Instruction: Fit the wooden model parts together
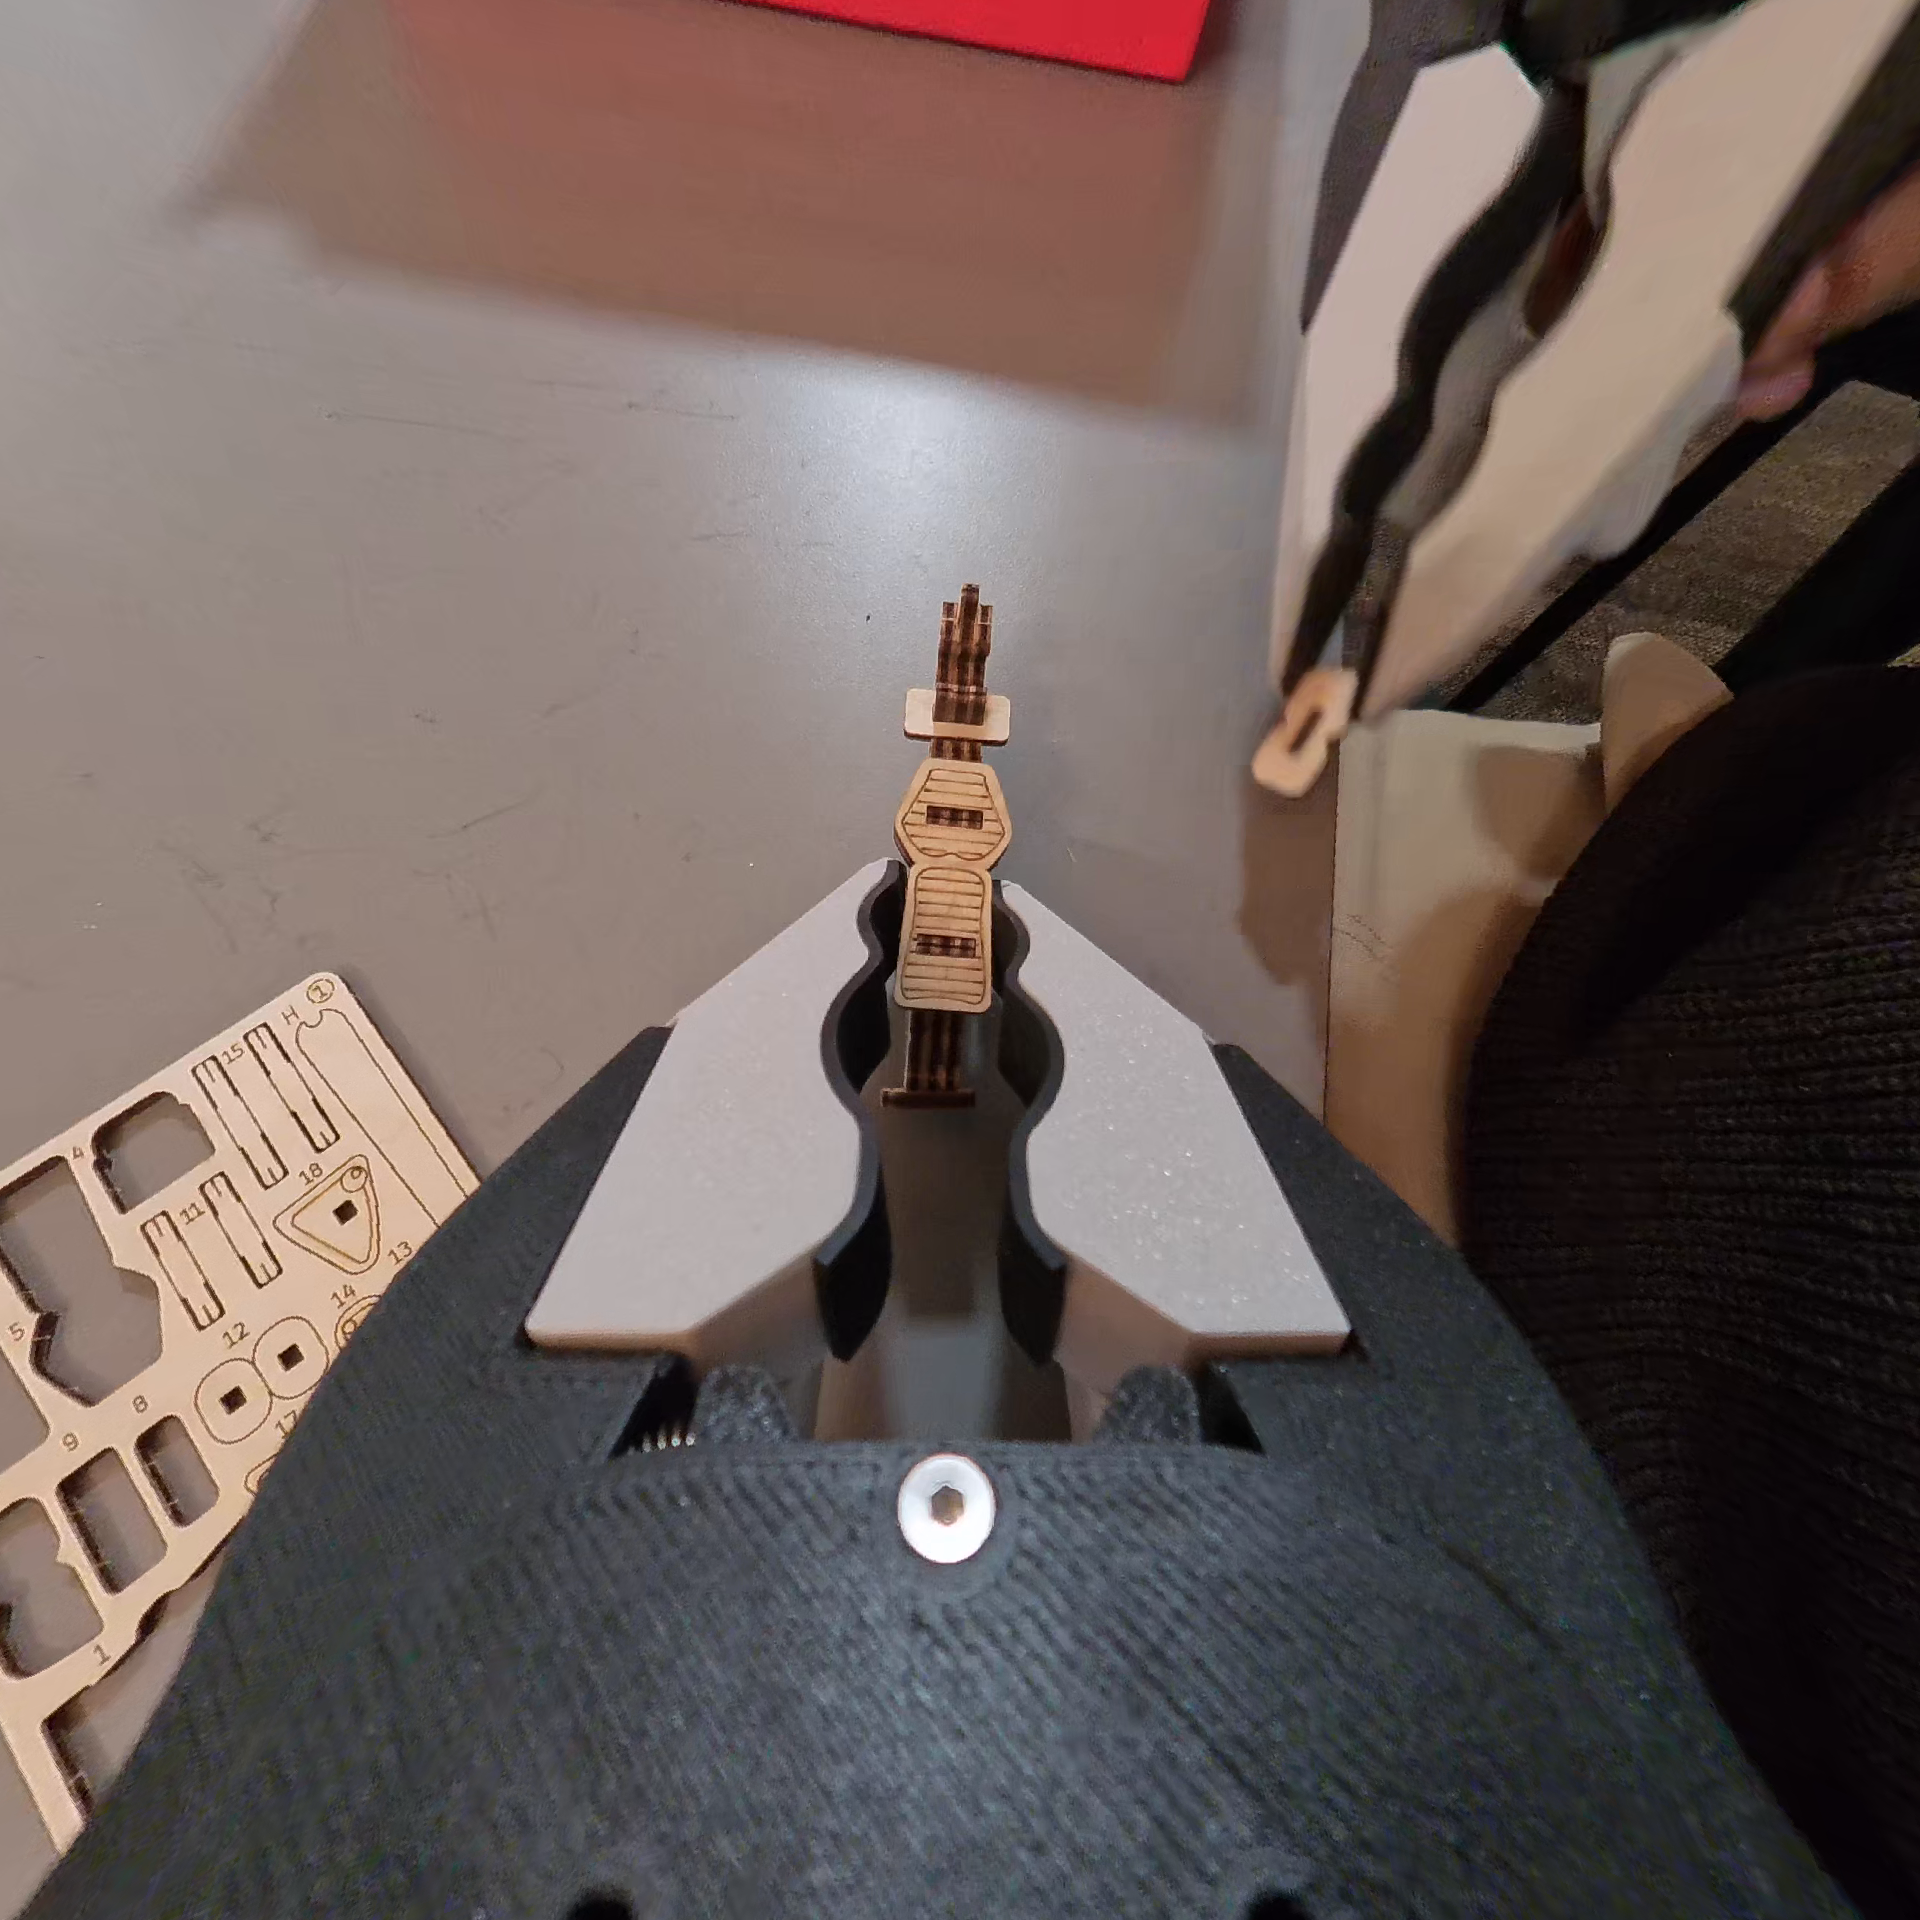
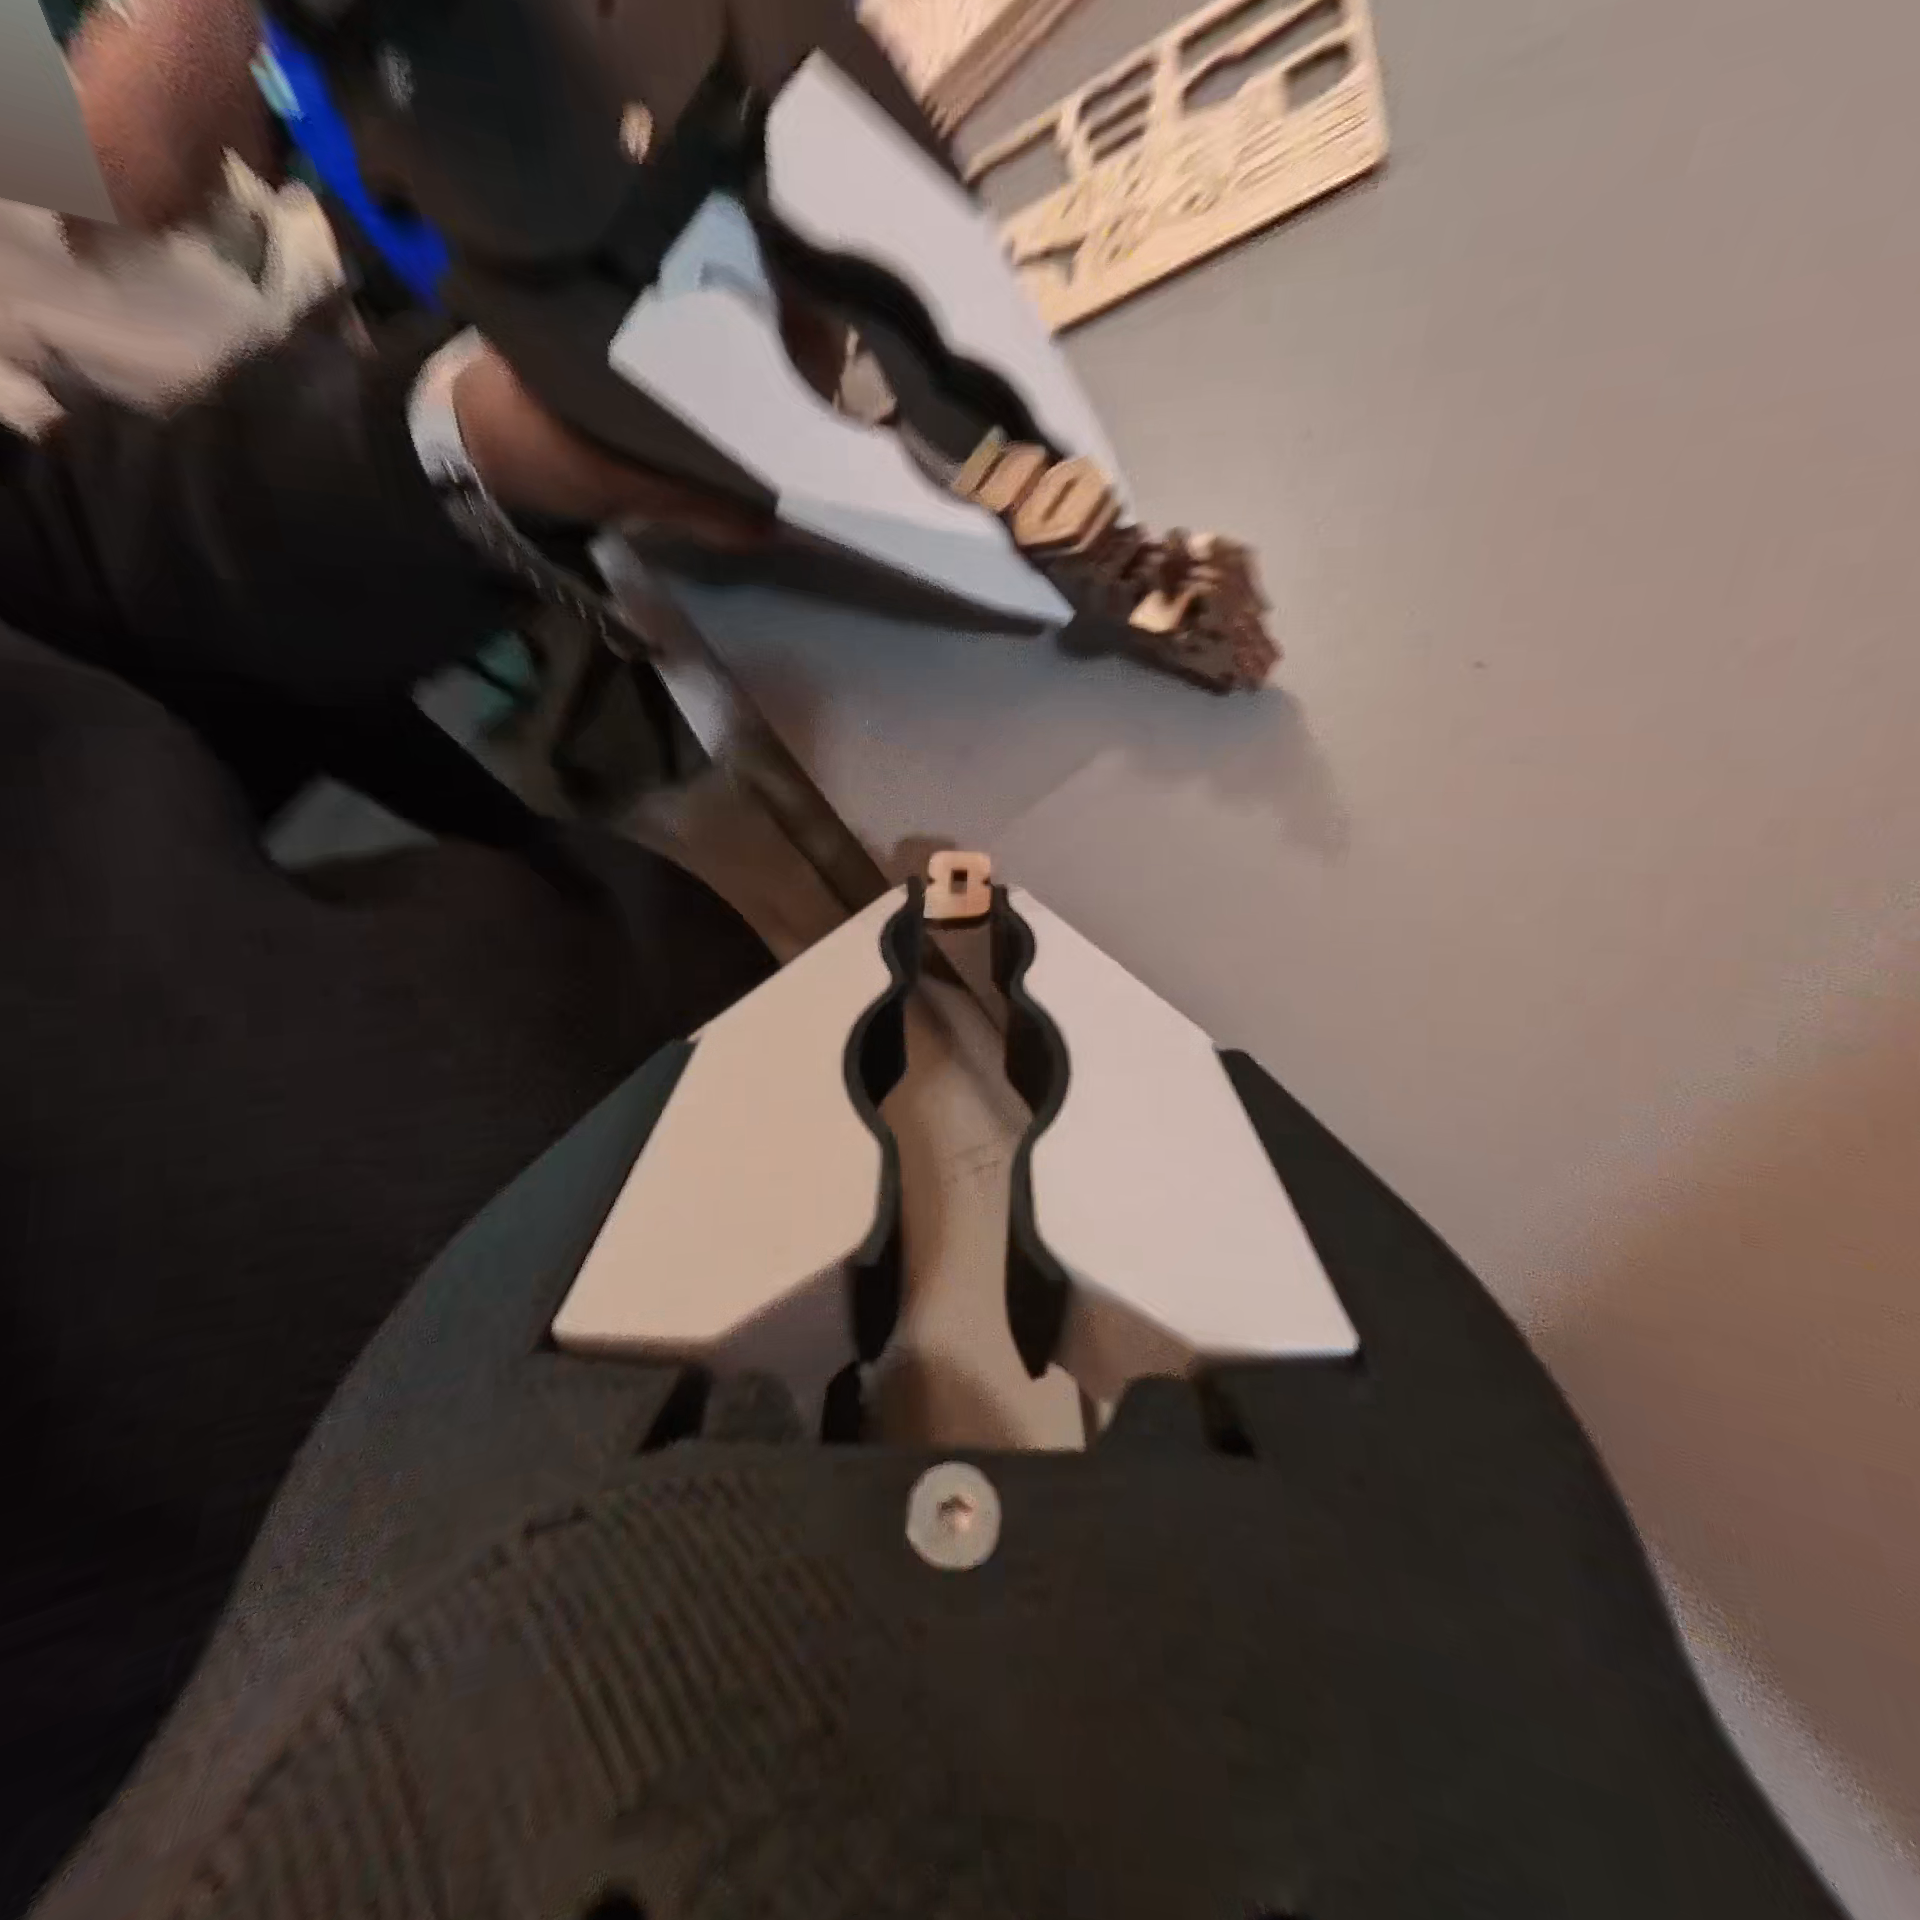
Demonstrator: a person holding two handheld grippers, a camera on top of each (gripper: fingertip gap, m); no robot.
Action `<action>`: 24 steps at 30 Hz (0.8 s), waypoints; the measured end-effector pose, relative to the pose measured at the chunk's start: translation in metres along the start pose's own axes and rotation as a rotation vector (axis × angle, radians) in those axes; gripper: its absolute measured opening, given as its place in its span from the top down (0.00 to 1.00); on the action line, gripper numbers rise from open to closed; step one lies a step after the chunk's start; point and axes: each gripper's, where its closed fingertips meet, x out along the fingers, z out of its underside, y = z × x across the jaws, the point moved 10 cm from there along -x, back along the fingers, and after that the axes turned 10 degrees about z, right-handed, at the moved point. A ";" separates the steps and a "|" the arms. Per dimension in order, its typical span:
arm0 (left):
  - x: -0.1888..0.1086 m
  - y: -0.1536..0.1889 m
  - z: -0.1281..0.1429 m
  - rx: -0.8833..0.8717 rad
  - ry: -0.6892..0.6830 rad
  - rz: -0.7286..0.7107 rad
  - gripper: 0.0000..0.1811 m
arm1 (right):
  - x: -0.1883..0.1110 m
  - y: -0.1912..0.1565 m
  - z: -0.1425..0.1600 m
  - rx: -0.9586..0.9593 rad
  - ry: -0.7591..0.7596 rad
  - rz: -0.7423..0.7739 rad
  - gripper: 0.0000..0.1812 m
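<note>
Wooden model parts are split between the two tools above a grey tabletop [image 1: 520,520]. On it, at the left, lies a pale laser-cut plywood sheet [image 1: 187,1299]. The left gripper [image 1: 945,883] pinches a slim layered wooden model assembly [image 1: 948,883]. The right gripper [image 2: 958,902] pinches a small slotted wooden tab [image 2: 958,878].

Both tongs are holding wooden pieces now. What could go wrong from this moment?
1. The right tongs pinch the small slotted piece only at their very tips, so it may twist or drop.
2. The half-built model sticks far out of the left tongs; pushing the piece on could bend its thin top.
</note>
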 end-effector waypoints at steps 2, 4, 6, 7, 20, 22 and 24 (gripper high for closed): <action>0.000 0.000 0.000 -0.001 0.000 0.001 0.92 | 0.011 -0.014 0.001 -0.147 -0.071 0.099 0.93; 0.000 0.000 0.000 -0.001 0.000 0.001 0.92 | 0.019 -0.023 0.002 -0.301 -0.128 0.263 0.93; 0.000 0.000 0.000 -0.001 0.000 0.000 0.92 | 0.022 -0.029 0.002 -0.427 -0.138 0.382 0.92; 0.000 0.000 0.000 0.000 0.000 0.000 0.92 | 0.022 -0.032 0.002 -0.471 -0.142 0.405 0.88; 0.000 0.000 0.000 -0.001 0.000 -0.001 0.92 | 0.029 -0.046 0.011 -0.655 -0.191 0.418 0.78; 0.000 0.000 0.000 -0.001 0.000 -0.001 0.92 | 0.030 -0.050 0.013 -0.682 -0.193 0.424 0.80; 0.000 0.000 0.000 -0.002 0.000 -0.001 0.92 | 0.029 -0.054 0.015 -0.715 -0.202 0.442 0.81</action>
